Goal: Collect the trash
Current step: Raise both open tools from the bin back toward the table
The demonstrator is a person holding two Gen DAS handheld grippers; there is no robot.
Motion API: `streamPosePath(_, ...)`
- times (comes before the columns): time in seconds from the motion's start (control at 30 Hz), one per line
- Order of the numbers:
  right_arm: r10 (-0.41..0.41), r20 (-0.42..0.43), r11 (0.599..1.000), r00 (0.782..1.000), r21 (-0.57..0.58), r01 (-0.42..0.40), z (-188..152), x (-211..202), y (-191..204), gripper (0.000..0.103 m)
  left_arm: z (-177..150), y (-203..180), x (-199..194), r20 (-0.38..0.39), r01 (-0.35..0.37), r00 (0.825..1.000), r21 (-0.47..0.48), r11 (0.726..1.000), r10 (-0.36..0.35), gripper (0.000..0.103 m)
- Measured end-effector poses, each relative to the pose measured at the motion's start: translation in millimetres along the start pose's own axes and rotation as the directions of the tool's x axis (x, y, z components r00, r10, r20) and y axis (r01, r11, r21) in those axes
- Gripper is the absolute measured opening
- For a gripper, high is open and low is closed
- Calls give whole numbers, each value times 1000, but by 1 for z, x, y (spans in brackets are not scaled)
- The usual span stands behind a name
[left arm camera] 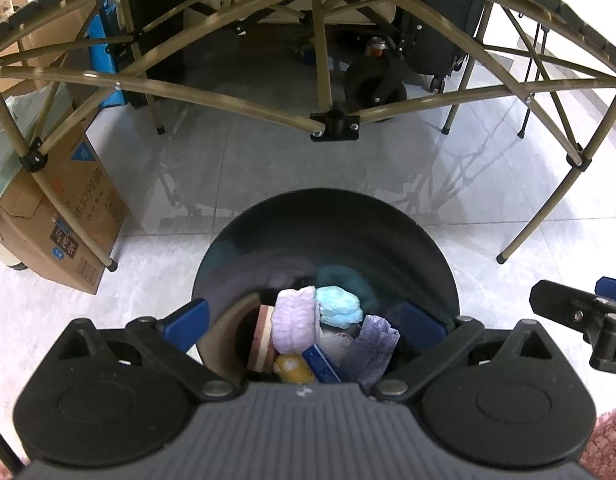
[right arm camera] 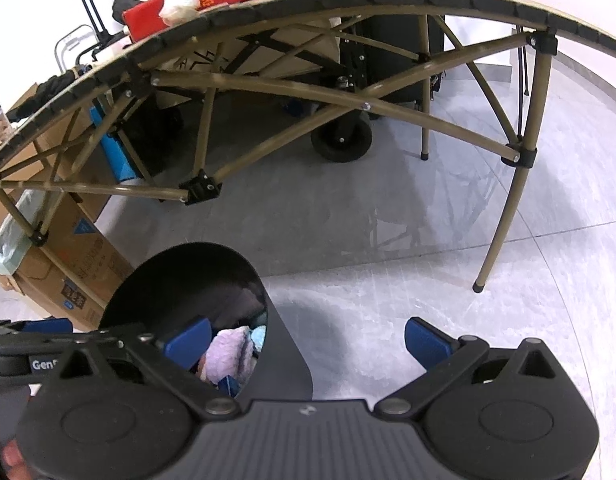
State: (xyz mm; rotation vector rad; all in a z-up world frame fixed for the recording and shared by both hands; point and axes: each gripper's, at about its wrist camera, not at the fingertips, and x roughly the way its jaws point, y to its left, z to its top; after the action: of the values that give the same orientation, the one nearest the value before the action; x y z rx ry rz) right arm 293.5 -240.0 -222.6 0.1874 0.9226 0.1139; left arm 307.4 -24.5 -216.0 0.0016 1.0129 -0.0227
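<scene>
Trash (left arm camera: 308,328) already fills our black bin (left arm camera: 388,224) at lower centre; both the left gripper (left arm camera: 304,320) and right gripper (right arm camera: 308,340) hang spread and empty, so we judge collecting nearly done.

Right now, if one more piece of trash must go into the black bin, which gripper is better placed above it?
The left gripper, probably. Its open jaws frame the black bin directly, above the lilac wad and blue wad. The right gripper is open too, but mostly over bare floor beside the bin.
</scene>
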Motion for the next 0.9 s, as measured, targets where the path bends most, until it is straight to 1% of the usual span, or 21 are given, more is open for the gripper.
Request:
streamPosePath(0.17, 18, 48, 1000, 999, -5, -18, 3, -9, 2, 103, 3, 3, -15, 47, -12, 999, -4, 1000, 13, 103)
streamPosePath(0.27, 34, 100, 999, 994, -17, -32, 6, -19, 5, 103, 5, 7, -25, 78, -20, 997, -10, 1000, 21, 103)
streamPosePath(0.37, 53, 164, 998, 985, -40, -47, 8, -30, 8, 103, 8, 13, -39, 122, -23, 992, -21, 1000, 26, 103)
streamPosePath(0.57, 111, 281, 992, 953, -96, -87, 11, -51, 17, 103, 13, 24, -66, 215, -53, 975, -35, 998, 60, 103)
streamPosePath(0.77, 168, 361, 980, 917, -159, -117, 15, -71, 31, 103, 16, 34, -93, 308, -85, 947, -48, 995, 95, 103)
streamPosePath(0.83, 181, 386, 976, 905, -183, -118, 22, -78, 37, 103, 18, 39, -101, 329, -82, 939, -62, 995, 98, 103)
streamPosePath(0.9, 191, 416, 973, 889, -202, -114, 29, -86, 44, 103, 21, 42, -107, 338, -64, 937, -78, 995, 87, 103)
